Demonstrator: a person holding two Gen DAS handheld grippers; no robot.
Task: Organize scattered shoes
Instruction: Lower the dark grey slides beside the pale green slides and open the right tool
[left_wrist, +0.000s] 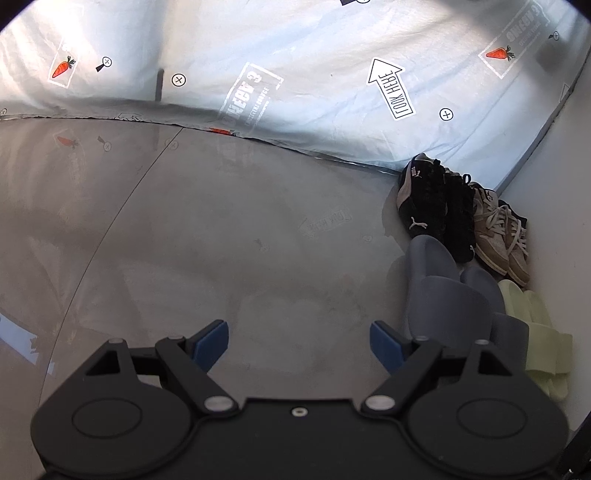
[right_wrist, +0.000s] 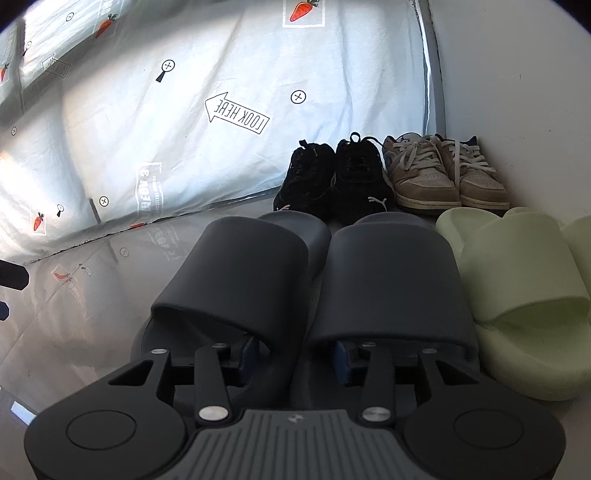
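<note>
A pair of dark grey slides (right_wrist: 236, 273) lies side by side on the floor right in front of my right gripper (right_wrist: 295, 356). One finger reaches under each strap, so the inner sides of both slides sit between the pads, and the pads stand slightly clear of them. Behind the slides a black sneaker pair (right_wrist: 340, 181) and a beige laced pair (right_wrist: 443, 173) stand in a row. Pale green slides (right_wrist: 517, 280) lie to the right. My left gripper (left_wrist: 299, 343) hangs open over bare floor, left of the grey slides (left_wrist: 443, 306), with nothing between its fingers.
A pale printed sheet (left_wrist: 295, 55) with carrots and arrows hangs down to the glossy grey floor (left_wrist: 221, 221). A white wall (right_wrist: 517, 74) closes the right side behind the shoes. In the left wrist view, the black sneakers (left_wrist: 432, 206), beige sneakers (left_wrist: 498, 236) and green slides (left_wrist: 543, 339) line that wall.
</note>
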